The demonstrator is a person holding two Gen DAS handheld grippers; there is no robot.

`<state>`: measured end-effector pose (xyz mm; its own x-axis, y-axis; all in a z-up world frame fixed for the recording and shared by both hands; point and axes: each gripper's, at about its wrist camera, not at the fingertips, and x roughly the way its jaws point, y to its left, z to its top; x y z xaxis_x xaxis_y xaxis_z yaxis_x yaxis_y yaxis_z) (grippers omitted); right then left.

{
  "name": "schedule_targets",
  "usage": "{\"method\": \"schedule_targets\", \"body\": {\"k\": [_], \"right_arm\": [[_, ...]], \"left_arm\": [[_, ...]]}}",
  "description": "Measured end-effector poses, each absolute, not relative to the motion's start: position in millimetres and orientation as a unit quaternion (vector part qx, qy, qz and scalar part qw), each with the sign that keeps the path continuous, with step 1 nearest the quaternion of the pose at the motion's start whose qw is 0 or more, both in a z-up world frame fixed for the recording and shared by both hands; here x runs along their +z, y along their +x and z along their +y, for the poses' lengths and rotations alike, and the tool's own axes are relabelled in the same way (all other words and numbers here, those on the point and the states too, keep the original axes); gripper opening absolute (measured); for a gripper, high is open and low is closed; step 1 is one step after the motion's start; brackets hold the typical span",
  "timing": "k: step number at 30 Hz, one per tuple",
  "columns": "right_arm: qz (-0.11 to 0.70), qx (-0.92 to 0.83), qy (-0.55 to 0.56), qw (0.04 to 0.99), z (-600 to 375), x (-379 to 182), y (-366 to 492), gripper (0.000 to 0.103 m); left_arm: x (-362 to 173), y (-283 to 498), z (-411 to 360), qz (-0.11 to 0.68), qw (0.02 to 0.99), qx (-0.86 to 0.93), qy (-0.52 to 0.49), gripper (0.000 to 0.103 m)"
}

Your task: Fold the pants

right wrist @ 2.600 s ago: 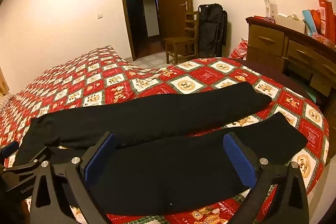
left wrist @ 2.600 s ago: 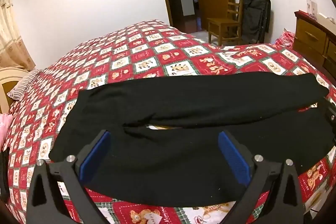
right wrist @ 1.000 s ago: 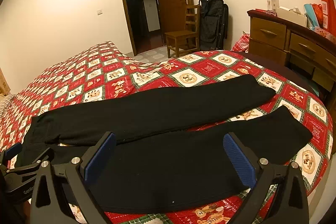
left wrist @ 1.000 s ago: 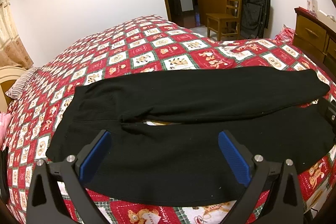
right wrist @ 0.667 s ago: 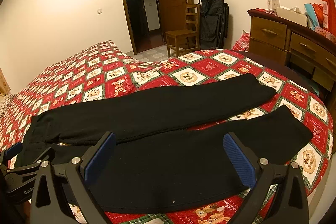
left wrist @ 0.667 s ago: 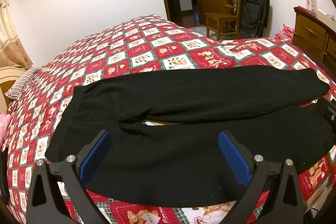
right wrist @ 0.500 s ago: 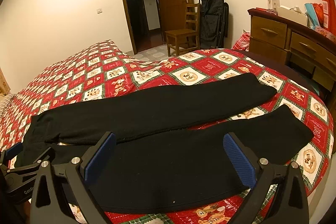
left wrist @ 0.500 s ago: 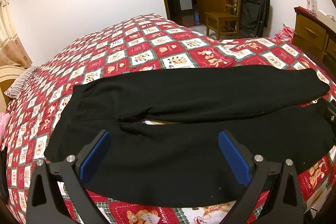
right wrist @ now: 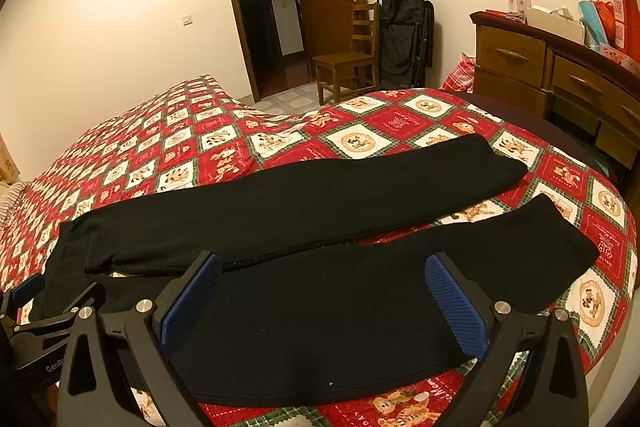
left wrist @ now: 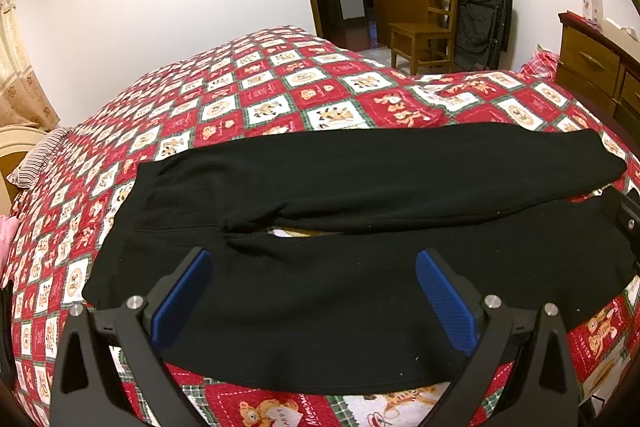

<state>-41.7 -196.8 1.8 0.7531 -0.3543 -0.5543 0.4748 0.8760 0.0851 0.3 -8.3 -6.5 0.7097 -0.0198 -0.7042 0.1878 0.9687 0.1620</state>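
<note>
Black pants lie flat across the red patterned bedspread, waistband at the left, both legs stretching right with a narrow gap between them. They also show in the right wrist view. My left gripper is open and empty, hovering over the near leg close to the crotch. My right gripper is open and empty, above the near leg further toward the cuffs. The left gripper's body shows at the lower left of the right wrist view.
A wooden chair and a black folded bag stand by the open door beyond the bed. A wooden dresser with boxes on top lines the right side. A striped pillow lies at the far left.
Both views have risen and pulled back slightly, so the pants sit a little lower and fuller in frame. The pants have not moved. Both grippers stay open.
</note>
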Motion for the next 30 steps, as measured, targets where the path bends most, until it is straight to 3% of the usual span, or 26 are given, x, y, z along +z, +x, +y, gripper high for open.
{"method": "schedule_targets", "body": {"k": [30], "right_arm": [[0.289,-0.223,0.113,0.924,-199.4,-8.2,-32.1,0.102]], "left_arm": [[-16.2,11.9,-7.9,0.392,0.911,-0.062,0.11,0.103]]}}
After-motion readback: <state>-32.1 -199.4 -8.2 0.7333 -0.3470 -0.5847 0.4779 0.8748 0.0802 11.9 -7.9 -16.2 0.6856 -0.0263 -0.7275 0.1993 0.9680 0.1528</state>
